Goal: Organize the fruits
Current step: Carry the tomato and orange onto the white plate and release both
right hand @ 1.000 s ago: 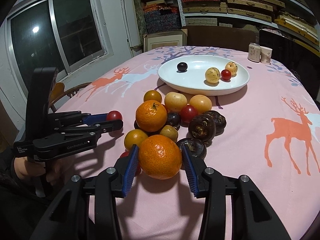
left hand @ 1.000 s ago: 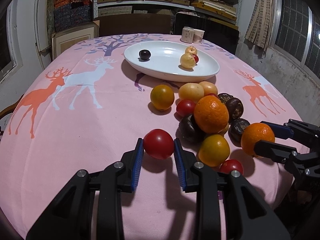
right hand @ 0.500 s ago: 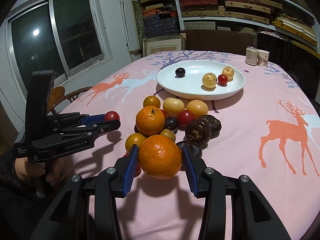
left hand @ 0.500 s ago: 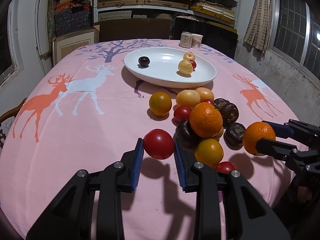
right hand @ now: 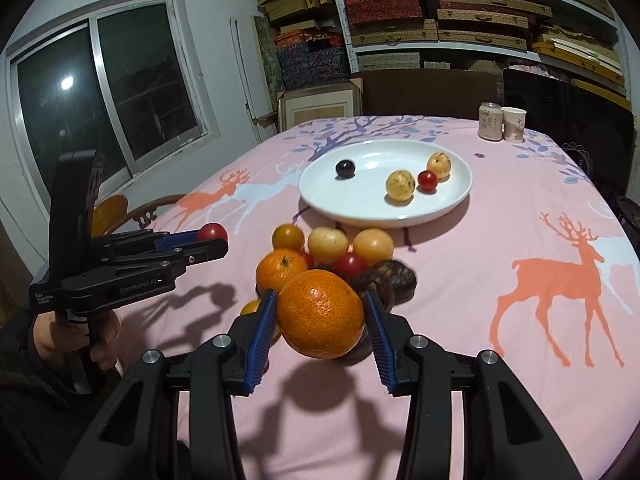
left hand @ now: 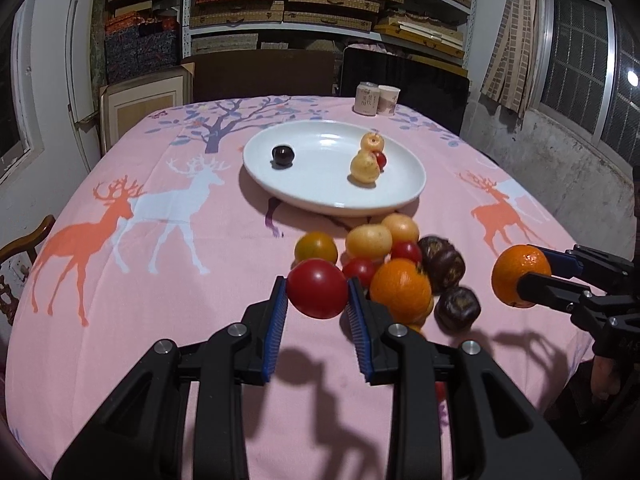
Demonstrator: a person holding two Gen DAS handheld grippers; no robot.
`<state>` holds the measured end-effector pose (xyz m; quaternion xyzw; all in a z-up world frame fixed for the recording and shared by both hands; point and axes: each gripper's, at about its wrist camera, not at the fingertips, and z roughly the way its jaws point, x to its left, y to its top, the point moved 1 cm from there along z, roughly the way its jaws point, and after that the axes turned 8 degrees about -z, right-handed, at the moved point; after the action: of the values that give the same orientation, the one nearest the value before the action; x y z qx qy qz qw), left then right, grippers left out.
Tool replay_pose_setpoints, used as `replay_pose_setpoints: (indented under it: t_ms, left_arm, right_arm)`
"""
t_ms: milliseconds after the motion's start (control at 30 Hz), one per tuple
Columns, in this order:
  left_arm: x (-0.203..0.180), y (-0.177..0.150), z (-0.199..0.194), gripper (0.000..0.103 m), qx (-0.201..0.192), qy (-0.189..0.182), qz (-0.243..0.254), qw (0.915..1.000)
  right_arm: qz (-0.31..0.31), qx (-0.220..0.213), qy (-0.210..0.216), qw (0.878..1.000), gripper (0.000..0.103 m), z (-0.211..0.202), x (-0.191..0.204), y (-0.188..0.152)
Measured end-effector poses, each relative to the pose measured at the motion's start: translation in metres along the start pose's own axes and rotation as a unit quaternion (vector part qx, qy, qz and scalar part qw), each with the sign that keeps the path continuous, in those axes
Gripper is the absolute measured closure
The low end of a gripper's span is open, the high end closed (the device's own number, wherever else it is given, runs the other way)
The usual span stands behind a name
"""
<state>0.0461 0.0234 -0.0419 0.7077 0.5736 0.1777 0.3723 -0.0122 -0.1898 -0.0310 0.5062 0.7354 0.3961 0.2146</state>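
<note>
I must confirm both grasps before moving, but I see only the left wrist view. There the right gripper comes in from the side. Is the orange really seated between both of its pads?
Observer: Yes. In the right wrist view the orange sits centred in the right gripper, a blue pad on each side, lifted off the cloth.
Operator: Is a person's hand on the left gripper?
Observer: Yes, a hand grips its handle low at the left; the left gripper holds the red tomato.
Operator: What is beyond that handle?
Observer: A dark window, reflecting one lamp.
</note>
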Motion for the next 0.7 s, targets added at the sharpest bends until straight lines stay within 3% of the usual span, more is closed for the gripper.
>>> replay_pose_setpoints:
  t_ms: [167,367,533,700]
  left_arm:
    - [-0.01,0.037,0.011,0.073,-0.007,-0.008,0.012,0.9999]
    - [-0.025,0.088,0.062,0.073,0.014,-0.024,0.022,0.9994]
    - [-0.035,0.121,0.125,0.073,0.044,-0.018,0.029,0.9984]
    - [-0.029,0.137,0.181,0.073,0.08,-0.004,0.028,0.9964]
  right_arm:
    - [0.004,-0.018,-0.01,1.0,0.058,0.001,-0.021,0.031]
    - [0.051,-0.01,-0.002,0.999,0.058,0.035,-0.07,0.085]
    - [0.071,0.006,-0.006,0.997,0.058,0.092,-0.102,0.13]
    - [0.068,0.037,-0.023,0.997,0.058,0.161,-0.121,0.154]
